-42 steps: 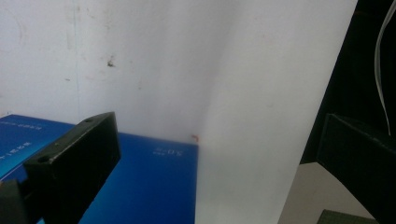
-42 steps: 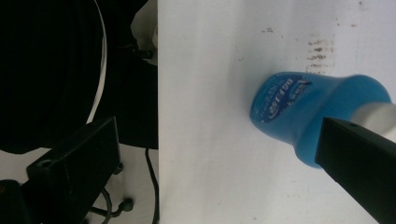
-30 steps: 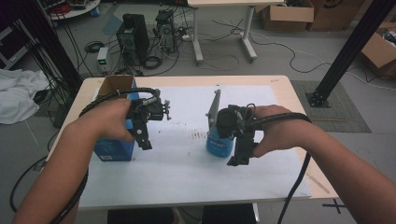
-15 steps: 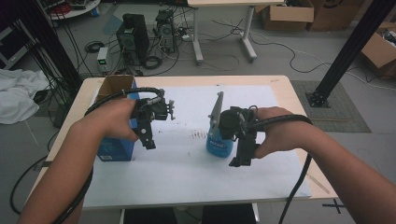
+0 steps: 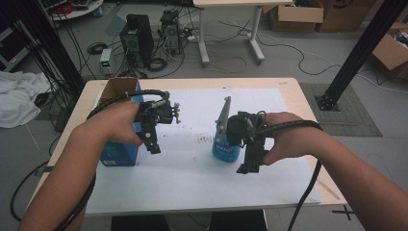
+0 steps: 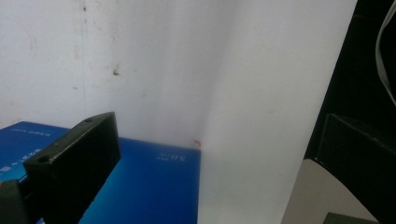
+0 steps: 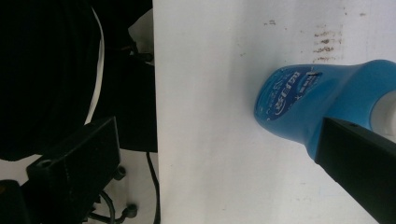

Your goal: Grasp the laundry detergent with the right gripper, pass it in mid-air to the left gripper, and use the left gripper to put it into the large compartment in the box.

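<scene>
A blue plastic bottle (image 5: 224, 150) stands on the white sheet (image 5: 192, 178) at mid-table. My right gripper (image 5: 245, 166) hangs just right of it, jaws pointing down and wide apart. In the right gripper view the bottle (image 7: 308, 100) lies near the right jaw, not between the jaws, and the right gripper (image 7: 215, 135) is open with nothing in it. A blue carton (image 5: 118, 155) with an open brown top stands at the table's left. My left gripper (image 5: 153, 144) hovers at its right side. In the left gripper view the left gripper (image 6: 217, 130) is open over the carton (image 6: 144, 186) and the sheet.
Brown smudges (image 5: 204, 139) mark the sheet between the two grippers. The wooden table edge (image 5: 308, 110) borders the sheet on the right. Beyond the table, the floor holds computer towers (image 5: 137, 36), cables, cardboard boxes (image 5: 392, 53) and a black post (image 5: 358, 53).
My left gripper has drifted a little to the right, beside the carton. The right gripper and the bottle have stayed almost where they were.
</scene>
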`<state>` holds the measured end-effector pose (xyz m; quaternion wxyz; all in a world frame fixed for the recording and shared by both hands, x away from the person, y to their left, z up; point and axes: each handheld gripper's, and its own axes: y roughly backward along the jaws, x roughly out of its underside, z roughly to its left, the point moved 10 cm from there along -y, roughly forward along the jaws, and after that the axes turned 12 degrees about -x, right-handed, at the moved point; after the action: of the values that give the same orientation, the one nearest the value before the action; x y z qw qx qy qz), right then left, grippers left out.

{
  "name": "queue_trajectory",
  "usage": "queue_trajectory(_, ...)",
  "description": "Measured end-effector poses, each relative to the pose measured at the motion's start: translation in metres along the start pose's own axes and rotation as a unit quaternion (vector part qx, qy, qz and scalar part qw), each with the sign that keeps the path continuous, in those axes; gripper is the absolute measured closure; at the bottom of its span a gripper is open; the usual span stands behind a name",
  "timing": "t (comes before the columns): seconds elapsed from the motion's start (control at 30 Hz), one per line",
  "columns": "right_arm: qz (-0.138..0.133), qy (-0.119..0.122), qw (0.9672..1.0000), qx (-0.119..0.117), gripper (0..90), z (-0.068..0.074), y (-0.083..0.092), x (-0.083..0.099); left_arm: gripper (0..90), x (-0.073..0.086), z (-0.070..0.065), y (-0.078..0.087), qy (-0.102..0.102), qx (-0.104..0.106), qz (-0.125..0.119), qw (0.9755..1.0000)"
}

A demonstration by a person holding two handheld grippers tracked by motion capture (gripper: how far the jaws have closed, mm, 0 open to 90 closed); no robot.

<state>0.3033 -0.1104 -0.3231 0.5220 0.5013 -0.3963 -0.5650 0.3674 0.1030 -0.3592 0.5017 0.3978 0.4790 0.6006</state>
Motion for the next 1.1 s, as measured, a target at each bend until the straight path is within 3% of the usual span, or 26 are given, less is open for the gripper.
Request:
queue_trajectory(0.33, -0.009, 0.000, 0.9999, 0.006, 0.0, -0.001, 0.002, -0.003, 0.1, 0.001, -0.003, -0.002, 0.000, 0.001, 0.002, 1.0000)
queue_trajectory(0.6, -0.054, -0.012, 0.9979, 0.033, 0.0, -0.012, 0.022, -0.006, 0.0, 0.005, -0.001, 0.006, -0.001, -0.004, 0.006, 1.0000)
queue_trajectory(0.67, -0.082, -0.025, 0.9952, 0.047, 0.0, -0.021, 0.032, -0.002, 0.0, 0.005, 0.000, 0.007, -0.001, -0.007, 0.006, 1.0000)
queue_trajectory(0.7, -0.082, -0.025, 0.9952, 0.047, 0.0, -0.021, 0.032, -0.002, 0.0, 0.005, 0.001, 0.008, -0.001, -0.008, 0.004, 1.0000)
queue_trajectory(0.73, -0.117, -0.040, 0.9903, 0.064, 0.0, -0.030, 0.041, 0.003, 0.0, 0.005, 0.001, 0.009, -0.001, -0.008, 0.004, 1.0000)
queue_trajectory(0.77, -0.117, -0.040, 0.9903, 0.064, 0.0, -0.030, 0.041, 0.003, 0.0, 0.005, 0.001, 0.009, -0.001, -0.007, 0.004, 1.0000)
queue_trajectory(0.8, -0.130, -0.044, 0.9881, 0.069, 0.0, -0.033, 0.044, 0.005, 0.0, 0.005, 0.002, 0.010, -0.001, -0.008, 0.003, 1.0000)
queue_trajectory(0.9, -0.180, -0.061, 0.9778, 0.088, 0.0, -0.045, 0.056, 0.018, 0.0, 0.005, 0.001, 0.010, 0.000, -0.007, 0.002, 1.0000)
queue_trajectory(1.1, -0.273, -0.099, 0.9500, 0.114, 0.0, -0.064, 0.068, 0.054, 0.0, 0.006, 0.002, 0.009, 0.000, -0.007, 0.000, 1.0000)
